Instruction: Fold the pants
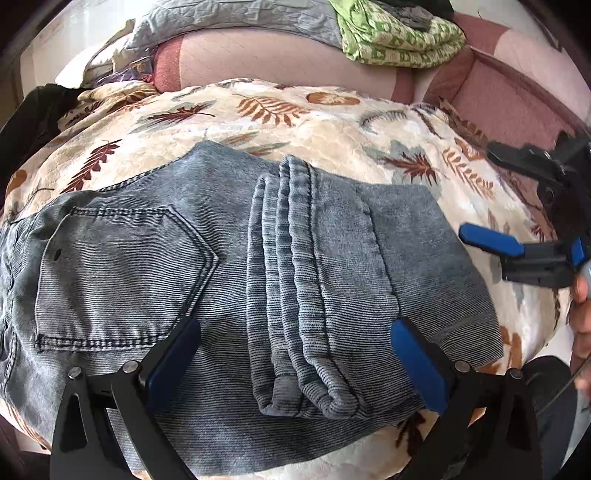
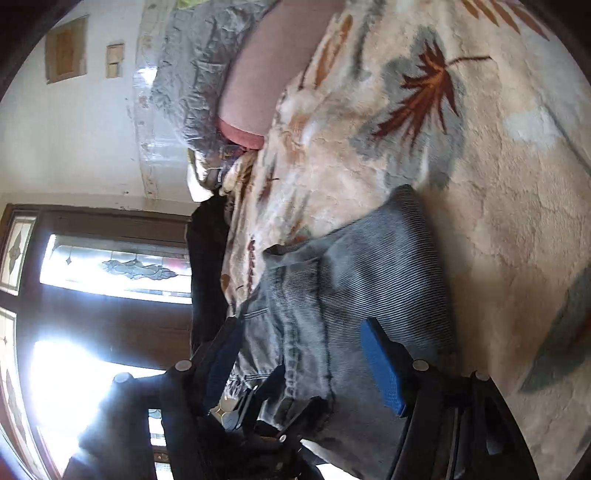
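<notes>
Pants (image 1: pixel 236 280) of faded grey-blue denim are seen already folded on a leaf-print blanket (image 1: pixel 332 122), directly beneath and ahead of the left gripper (image 1: pixel 295 365). The legs have been brought up over the seat: four stacked hem edges (image 1: pixel 295 258) run lengthwise between the two left fingers, and a back pocket (image 1: pixel 122 273) is exposed just beyond the left-hand finger. Both left fingers (image 1: pixel 417 365) are spread wide, with denim visible between them and nothing clamped; whether the pads touch the cloth cannot be told. The right gripper (image 1: pixel 480 199) is seen at the far right of the left wrist view, off the pants' edge, over the blanket, its fingers parted and empty. In the right wrist view the folded bundle (image 2: pixel 354 280) lies between and ahead of the right fingers (image 2: pixel 384 373), likewise spread with no cloth pinched. Judged from this layout, most of the work is done: the legs are doubled and the stack lies fairly flat. Possibly remaining, as a judgement only, is one more fold across the bundle for compactness, or some squaring of the hems, which sit slightly askew. A green patterned cloth (image 1: pixel 399 37) and a grey quilt (image 1: pixel 229 22) lie well beyond the fingers.
</notes>
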The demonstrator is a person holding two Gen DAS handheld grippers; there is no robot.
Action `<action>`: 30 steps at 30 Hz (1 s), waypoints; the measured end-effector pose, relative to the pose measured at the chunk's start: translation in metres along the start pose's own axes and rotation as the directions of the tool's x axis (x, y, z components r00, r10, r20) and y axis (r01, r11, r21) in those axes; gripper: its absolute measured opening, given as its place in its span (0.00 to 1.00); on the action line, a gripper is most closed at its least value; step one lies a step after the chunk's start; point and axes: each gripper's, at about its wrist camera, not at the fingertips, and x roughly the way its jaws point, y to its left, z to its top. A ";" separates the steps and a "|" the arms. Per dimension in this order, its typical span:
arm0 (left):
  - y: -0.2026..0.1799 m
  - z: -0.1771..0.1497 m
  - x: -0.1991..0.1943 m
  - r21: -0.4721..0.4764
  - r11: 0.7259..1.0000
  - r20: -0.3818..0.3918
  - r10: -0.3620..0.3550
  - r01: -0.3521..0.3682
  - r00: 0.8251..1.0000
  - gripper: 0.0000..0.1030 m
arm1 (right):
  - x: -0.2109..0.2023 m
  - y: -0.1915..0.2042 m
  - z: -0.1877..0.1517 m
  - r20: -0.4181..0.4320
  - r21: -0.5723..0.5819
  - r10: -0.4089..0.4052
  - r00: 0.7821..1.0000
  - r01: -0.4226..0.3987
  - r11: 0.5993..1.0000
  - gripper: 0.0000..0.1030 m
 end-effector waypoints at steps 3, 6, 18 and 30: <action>0.012 -0.007 -0.025 -0.050 0.998 0.064 -0.024 0.028 0.998 0.99 | -0.004 0.005 -0.030 -0.026 -0.029 -0.001 1.000 0.001 1.000 0.77; 0.022 -0.017 -0.024 -0.073 0.997 0.025 -0.020 0.022 0.999 0.99 | 0.013 -0.018 -0.051 -0.101 0.005 -0.098 0.990 0.099 0.995 0.77; 0.100 -0.047 -0.086 -0.261 0.964 0.191 0.004 0.047 0.982 0.99 | 0.060 0.017 -0.067 -0.161 -0.061 -0.128 0.979 0.120 0.991 0.79; 0.142 -0.060 -0.106 -0.355 0.927 0.329 0.001 0.122 0.944 0.99 | 0.079 0.101 -0.053 -0.144 -0.257 -0.214 0.966 0.172 0.951 0.79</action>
